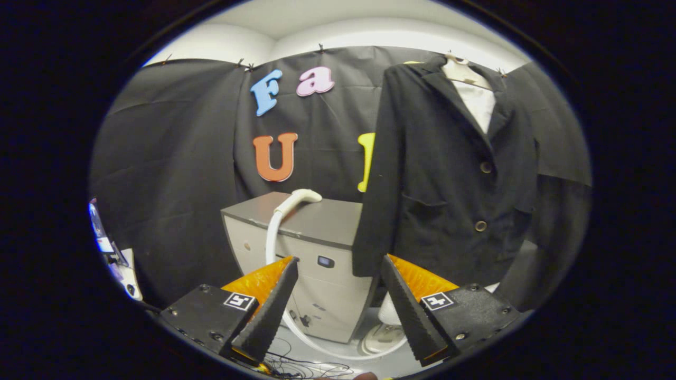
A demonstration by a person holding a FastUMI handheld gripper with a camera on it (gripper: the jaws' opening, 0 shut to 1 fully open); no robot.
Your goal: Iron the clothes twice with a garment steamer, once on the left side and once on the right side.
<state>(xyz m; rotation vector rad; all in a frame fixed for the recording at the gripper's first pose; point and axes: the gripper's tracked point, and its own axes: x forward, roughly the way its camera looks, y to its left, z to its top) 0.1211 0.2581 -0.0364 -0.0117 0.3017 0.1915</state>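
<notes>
A black jacket (449, 174) hangs on a white hanger (465, 71) over a white shirt, up and to the right beyond my fingers. The white steamer head (301, 199) lies on top of a grey cabinet (317, 248) straight ahead, and its white hose (272, 240) runs down the cabinet's front and loops across the floor. My gripper (338, 266) is open, with nothing between its fingers, and it stands well short of the steamer head. The jacket's lower left hem hangs just above the right finger.
A white steamer base (383, 335) sits on the floor by the cabinet, partly hidden by the right finger. Thin cables (296, 364) lie on the floor below the fingers. Some pale equipment (113, 253) stands at the far left. Black cloth walls the booth.
</notes>
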